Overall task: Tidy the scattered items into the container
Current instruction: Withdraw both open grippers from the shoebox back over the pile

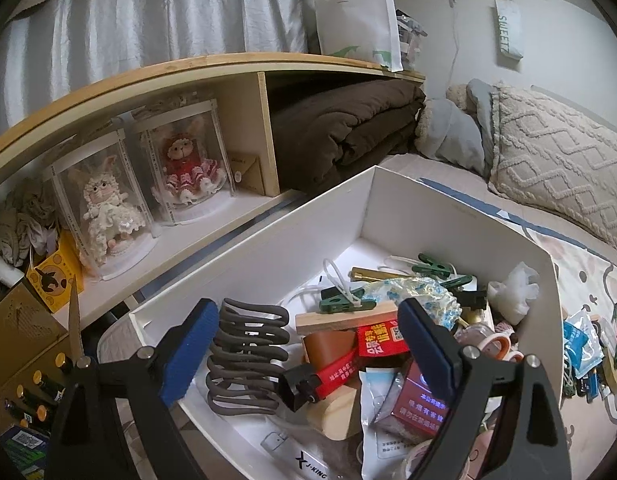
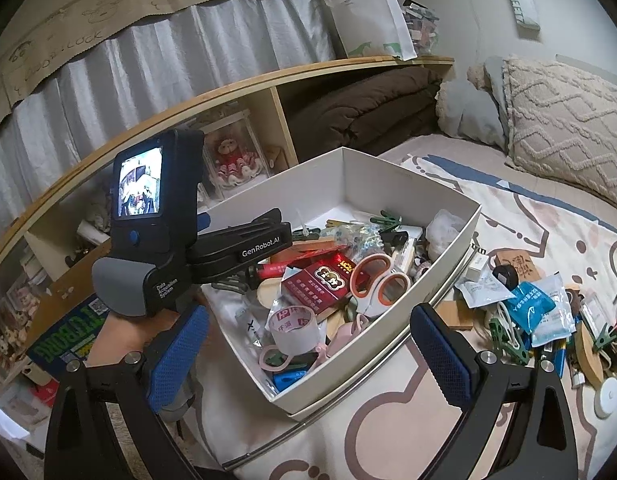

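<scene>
A white box [image 2: 448,254] sits on the bed, holding several items: a red cigarette pack [image 2: 322,284], orange-handled scissors [image 2: 382,284], a tape roll [image 2: 294,326]. In the left wrist view the box [image 1: 268,248] holds a grey coiled holder [image 1: 246,360], a red lighter [image 1: 328,378] and green clips [image 1: 344,302]. My left gripper [image 1: 304,358] hangs open and empty over the box; its body [image 2: 172,240] shows in the right wrist view. My right gripper [image 2: 308,352] is open and empty above the box's near corner. Scattered items [image 2: 528,312] lie on the bed to the box's right.
A wooden shelf [image 1: 188,68] behind the box holds boxed dolls [image 1: 188,164] and a brown blanket [image 1: 348,128]. Pillows [image 2: 568,120] lie at the bed's far right. Scissors and batteries [image 1: 40,384] sit at the left. A white paper bag [image 2: 368,12] stands on the shelf.
</scene>
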Available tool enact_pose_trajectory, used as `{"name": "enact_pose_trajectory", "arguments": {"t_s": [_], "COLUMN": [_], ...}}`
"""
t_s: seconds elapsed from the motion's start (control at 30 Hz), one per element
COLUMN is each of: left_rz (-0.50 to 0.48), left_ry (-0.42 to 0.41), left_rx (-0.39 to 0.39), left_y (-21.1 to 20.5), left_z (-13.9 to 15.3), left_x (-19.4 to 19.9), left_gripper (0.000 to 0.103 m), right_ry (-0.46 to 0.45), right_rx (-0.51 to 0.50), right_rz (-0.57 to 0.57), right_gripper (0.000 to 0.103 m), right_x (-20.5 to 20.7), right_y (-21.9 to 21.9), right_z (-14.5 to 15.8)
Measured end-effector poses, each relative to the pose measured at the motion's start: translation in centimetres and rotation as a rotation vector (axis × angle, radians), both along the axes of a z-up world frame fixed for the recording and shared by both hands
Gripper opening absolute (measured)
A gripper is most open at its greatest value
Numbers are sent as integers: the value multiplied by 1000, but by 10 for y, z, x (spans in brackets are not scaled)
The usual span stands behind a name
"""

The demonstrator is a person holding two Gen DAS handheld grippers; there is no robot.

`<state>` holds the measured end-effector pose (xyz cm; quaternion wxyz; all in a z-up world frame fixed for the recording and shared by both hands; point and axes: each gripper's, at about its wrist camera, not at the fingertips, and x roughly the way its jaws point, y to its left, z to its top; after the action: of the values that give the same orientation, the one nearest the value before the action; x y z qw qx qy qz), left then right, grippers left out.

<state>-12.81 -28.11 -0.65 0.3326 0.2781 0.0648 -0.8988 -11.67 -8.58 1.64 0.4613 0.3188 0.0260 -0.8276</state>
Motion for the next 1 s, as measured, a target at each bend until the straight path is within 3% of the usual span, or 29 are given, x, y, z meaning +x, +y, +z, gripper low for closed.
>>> {"name": "enact_pose_trajectory", "arguments": {"t_s": [0.47, 0.63, 1.0], "left_rz": [-13, -17, -51], "left_ry": [3, 8, 11], "left_rx": [-12, -32, -24], "left_y": [3, 9, 21], "left_z": [4, 5, 11], "left_x": [-1, -1, -2], "left_gripper": [91, 101, 103], "right_ry": [38, 91, 126], "right_rx": [-32, -10, 17], "right_rz": [-28, -107, -226], "right_gripper": [100, 101, 103], "right_x": [-4, -11, -28], "right_y": [7, 19, 46], "right_z": [5, 5, 0]}}
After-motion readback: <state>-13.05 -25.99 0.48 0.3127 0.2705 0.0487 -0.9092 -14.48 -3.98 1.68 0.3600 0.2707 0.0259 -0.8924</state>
